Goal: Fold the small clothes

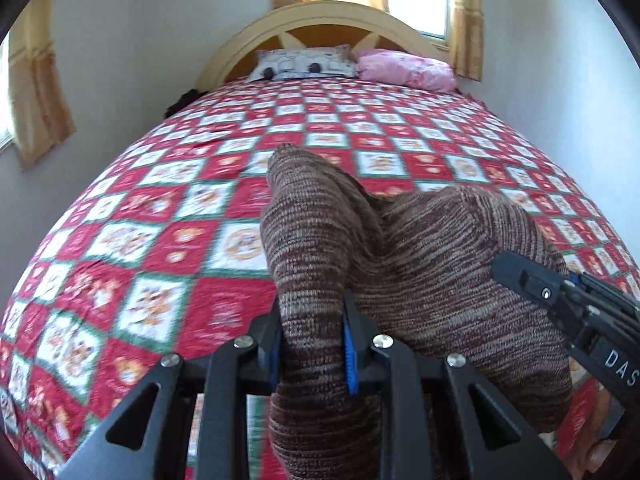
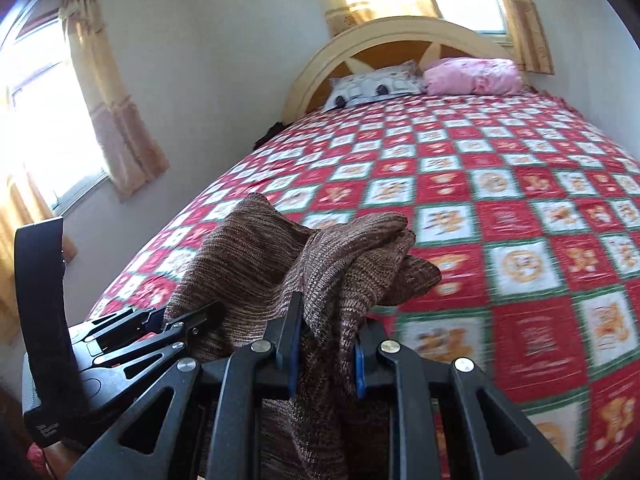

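Note:
A brown knitted garment (image 1: 420, 256) hangs between both grippers above the near end of the bed; it also shows in the right wrist view (image 2: 256, 264). My left gripper (image 1: 312, 344) is shut on one bunched part of it. My right gripper (image 2: 326, 348) is shut on another part, with folds draped forward over its fingers. The right gripper shows in the left wrist view (image 1: 560, 300) at the right, and the left gripper shows in the right wrist view (image 2: 176, 324) at the left. The two stand close side by side.
A bed with a red, white and green checked quilt (image 1: 168, 208) fills both views. Two pillows, a white patterned one (image 1: 304, 62) and a pink one (image 1: 408, 68), lie by the arched headboard (image 1: 320, 24). Walls and curtained windows surround the bed.

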Motion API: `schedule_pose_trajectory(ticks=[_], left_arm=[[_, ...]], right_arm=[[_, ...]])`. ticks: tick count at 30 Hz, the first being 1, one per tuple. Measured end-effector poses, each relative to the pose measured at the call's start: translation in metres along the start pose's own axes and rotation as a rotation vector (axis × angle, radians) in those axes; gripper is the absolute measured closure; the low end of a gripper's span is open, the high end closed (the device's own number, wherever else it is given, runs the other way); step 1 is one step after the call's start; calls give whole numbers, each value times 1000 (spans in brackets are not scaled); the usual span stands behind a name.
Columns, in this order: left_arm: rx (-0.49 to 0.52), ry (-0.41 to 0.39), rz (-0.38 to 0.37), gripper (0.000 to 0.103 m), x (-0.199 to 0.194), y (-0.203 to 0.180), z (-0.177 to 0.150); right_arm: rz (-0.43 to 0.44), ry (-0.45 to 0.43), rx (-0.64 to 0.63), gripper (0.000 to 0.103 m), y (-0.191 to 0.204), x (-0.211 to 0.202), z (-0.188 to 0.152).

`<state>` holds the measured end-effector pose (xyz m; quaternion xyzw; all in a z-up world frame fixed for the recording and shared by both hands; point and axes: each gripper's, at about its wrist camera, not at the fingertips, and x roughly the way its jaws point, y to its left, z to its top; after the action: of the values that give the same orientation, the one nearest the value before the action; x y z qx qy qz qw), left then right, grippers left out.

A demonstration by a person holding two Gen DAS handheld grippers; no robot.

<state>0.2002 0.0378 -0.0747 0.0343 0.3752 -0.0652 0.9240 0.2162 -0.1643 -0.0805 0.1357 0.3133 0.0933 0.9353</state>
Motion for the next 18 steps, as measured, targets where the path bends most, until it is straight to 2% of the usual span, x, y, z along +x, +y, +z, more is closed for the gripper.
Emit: schedule_pose_trajectory(ticks=[5, 10, 15, 18], left_arm=[[-64, -3, 64, 78, -2, 46, -1], [-95, -33, 128, 78, 1, 81, 3], [-93, -48, 186, 78, 27, 110, 10], [-78, 16, 201, 77, 59, 118, 7]], right_arm=[[67, 20, -37, 83, 39, 24, 2], [115, -5, -119, 83, 80, 53, 11], [105, -20, -186, 83, 99, 97, 13], [78, 36, -188, 83, 95, 133, 7]])
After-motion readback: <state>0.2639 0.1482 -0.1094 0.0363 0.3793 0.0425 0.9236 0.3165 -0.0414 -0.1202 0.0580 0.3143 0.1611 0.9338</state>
